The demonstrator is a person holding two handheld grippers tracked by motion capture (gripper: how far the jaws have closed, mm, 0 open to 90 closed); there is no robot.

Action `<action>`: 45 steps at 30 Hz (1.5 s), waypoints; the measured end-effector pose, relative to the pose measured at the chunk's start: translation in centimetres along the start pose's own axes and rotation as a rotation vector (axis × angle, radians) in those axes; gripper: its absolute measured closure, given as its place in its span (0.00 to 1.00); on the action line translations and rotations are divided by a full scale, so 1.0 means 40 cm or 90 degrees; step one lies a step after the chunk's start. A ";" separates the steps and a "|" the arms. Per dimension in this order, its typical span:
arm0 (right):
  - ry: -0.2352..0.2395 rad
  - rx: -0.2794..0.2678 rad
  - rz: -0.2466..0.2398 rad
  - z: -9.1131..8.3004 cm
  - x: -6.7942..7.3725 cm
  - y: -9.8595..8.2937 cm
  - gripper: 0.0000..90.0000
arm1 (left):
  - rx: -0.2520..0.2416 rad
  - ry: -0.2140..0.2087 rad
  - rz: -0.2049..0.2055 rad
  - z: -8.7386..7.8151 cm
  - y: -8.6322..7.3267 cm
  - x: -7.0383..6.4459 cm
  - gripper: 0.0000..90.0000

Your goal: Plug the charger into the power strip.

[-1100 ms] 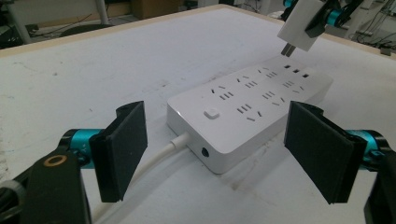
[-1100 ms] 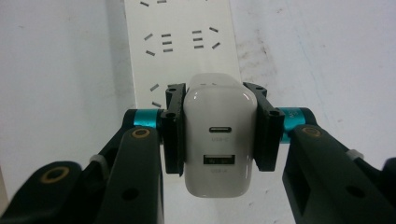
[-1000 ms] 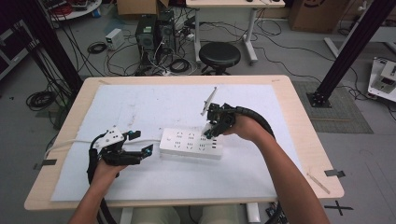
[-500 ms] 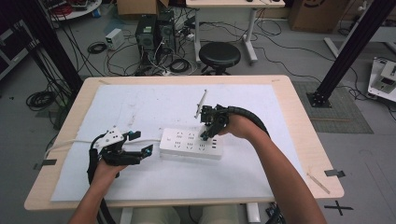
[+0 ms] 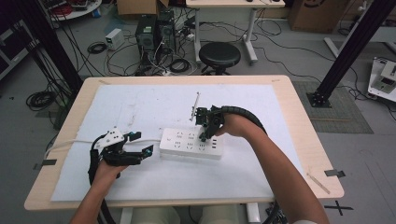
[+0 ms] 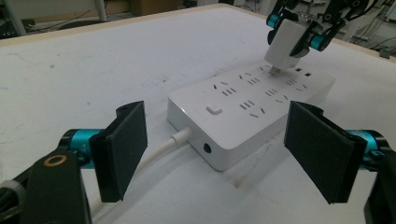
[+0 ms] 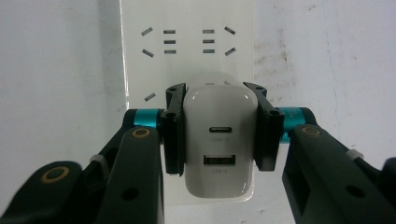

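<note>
White power strip (image 5: 191,144) lies flat between the two claws, its cord end facing the left gripper (image 6: 215,154), whose jaws stand wide apart just short of that end, poised to steady it. Right gripper (image 7: 218,133) is clamped on a white USB charger (image 7: 218,144), prongs down over a socket. Since the earlier frames this claw has descended from beyond the strip onto it; the left claw is unmoved.

No words, brand names or numbers can be read. The white charger (image 7: 219,140) has faint grey print under each of its two ports, too blurred to make out. The power strip (image 7: 187,42) bears slots, no legible lettering.
</note>
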State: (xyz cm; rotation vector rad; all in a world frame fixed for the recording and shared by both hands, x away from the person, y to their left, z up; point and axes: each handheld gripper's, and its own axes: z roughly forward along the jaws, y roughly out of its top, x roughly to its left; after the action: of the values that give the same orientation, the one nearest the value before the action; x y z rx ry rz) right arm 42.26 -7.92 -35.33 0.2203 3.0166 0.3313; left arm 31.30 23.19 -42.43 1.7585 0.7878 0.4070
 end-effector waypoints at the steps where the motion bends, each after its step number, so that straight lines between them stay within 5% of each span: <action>1: -0.003 0.005 0.006 0.000 0.002 0.003 0.71 | 0.000 0.000 0.000 0.001 0.000 0.000 0.24; 21: -0.047 0.070 -0.027 0.028 0.032 0.045 0.71 | -0.007 0.001 -0.001 -0.011 0.001 0.005 0.24; 38: -0.007 0.114 0.012 0.044 0.006 0.070 0.71 | -0.005 0.004 -0.005 -0.011 -0.003 0.013 0.24; 45: 0.000 0.076 0.022 0.044 0.002 0.052 0.71 | -0.009 0.006 -0.007 -0.016 -0.002 0.017 0.24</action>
State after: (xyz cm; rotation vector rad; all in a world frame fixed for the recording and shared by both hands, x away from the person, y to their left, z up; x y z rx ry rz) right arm 42.65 -5.53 -36.58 0.2814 3.0384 0.1551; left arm 31.38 24.12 -42.39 1.7390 0.7999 0.4130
